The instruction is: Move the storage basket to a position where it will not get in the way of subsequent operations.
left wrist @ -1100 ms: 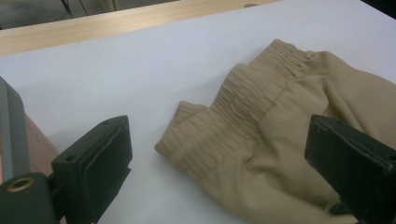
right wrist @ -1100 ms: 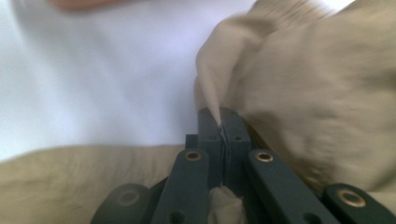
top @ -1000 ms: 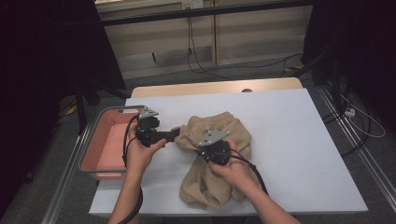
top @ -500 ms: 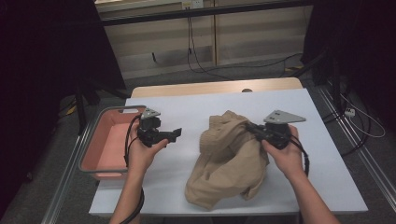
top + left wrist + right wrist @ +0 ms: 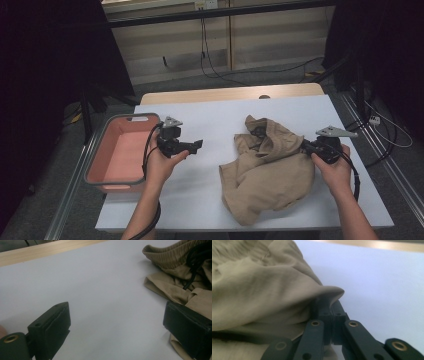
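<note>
The worktop (image 5: 210, 200) lies bare between the left tool (image 5: 196, 145) and the cloth (image 5: 267, 172) — a wide lane runs from the near edge to the far one. The tub (image 5: 120, 152) walls off the left edge. The crumpled cloth heaps up right of centre, touching the right tool (image 5: 306, 145) — only a narrow strip stays free beyond it.

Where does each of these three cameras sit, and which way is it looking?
High view: above the person's side, looking forward and down on the white table; both forearms show, each with a hand-held gripper.
Left gripper view: rides the left hand-held gripper, looking between its open jaws across the table.
Right gripper view: rides the right hand-held gripper, its jaws shut on the tan garment.
All three share the table and the garment.
</note>
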